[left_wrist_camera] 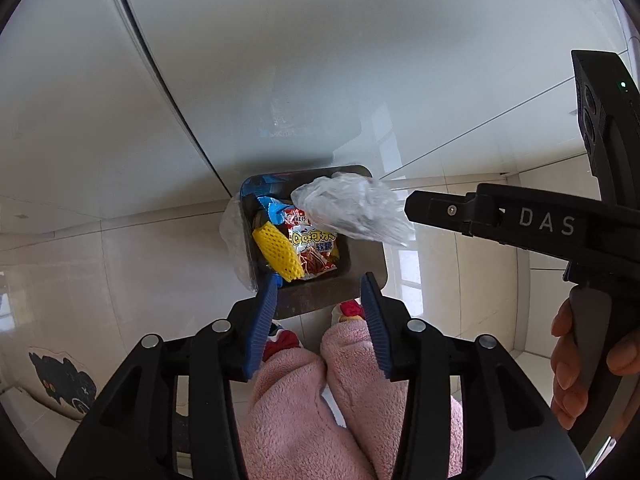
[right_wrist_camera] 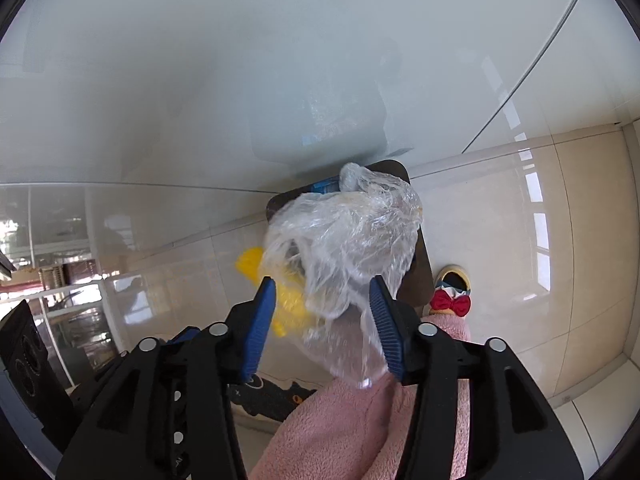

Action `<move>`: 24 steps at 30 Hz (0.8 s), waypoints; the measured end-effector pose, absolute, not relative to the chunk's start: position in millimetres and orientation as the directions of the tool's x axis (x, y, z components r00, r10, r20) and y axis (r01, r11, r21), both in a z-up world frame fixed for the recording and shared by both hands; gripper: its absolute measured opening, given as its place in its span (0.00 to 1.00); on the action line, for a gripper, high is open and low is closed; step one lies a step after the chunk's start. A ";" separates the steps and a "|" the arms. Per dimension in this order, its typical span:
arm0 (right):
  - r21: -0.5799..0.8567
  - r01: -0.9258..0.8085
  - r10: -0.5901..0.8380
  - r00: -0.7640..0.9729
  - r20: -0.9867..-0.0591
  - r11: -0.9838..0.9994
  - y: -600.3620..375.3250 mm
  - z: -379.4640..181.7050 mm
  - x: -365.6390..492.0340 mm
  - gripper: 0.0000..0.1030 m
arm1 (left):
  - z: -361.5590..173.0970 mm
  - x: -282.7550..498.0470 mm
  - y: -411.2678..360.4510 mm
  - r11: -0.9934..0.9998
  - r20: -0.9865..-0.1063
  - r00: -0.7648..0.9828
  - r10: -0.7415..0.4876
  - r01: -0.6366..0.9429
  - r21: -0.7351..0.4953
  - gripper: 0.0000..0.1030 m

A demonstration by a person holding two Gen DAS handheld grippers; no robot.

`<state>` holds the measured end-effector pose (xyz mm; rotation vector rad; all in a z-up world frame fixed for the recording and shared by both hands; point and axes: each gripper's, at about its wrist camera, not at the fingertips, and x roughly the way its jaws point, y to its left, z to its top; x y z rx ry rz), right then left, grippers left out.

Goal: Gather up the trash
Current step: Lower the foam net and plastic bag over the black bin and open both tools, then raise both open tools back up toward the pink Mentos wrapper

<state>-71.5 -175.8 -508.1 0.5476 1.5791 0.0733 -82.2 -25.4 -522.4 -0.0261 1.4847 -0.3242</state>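
A small dark trash bin [left_wrist_camera: 366, 258] stands on the floor against a white cabinet. It holds a yellow foam net [left_wrist_camera: 276, 254], a red snack wrapper [left_wrist_camera: 316, 248] and a blue wrapper [left_wrist_camera: 272, 210]. A crumpled clear plastic bag [left_wrist_camera: 352, 208] hangs in the air over the bin's right side, just off the tip of my right gripper. In the right wrist view the bag [right_wrist_camera: 344, 240] lies between and beyond the spread fingers of my right gripper [right_wrist_camera: 322, 292], apart from both pads. My left gripper [left_wrist_camera: 320, 288] is open and empty above the bin's near rim.
The white cabinet front [left_wrist_camera: 280, 40] rises behind the bin, which also shows in the right wrist view [right_wrist_camera: 420, 280]. Glossy beige floor tiles [left_wrist_camera: 140, 260] surround it. The person's pink fleece legs [left_wrist_camera: 320, 400] and red-bowed slippers [right_wrist_camera: 450, 294] stand beside the bin. A black-patterned mat [left_wrist_camera: 60, 380] lies at the left.
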 end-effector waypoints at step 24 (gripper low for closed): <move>0.429 0.255 0.379 0.223 -0.898 0.867 -225.0 -365.8 -86.9 0.58 | -365.9 -79.5 -20.8 0.955 -0.929 0.257 -0.267 0.198 -0.220 0.87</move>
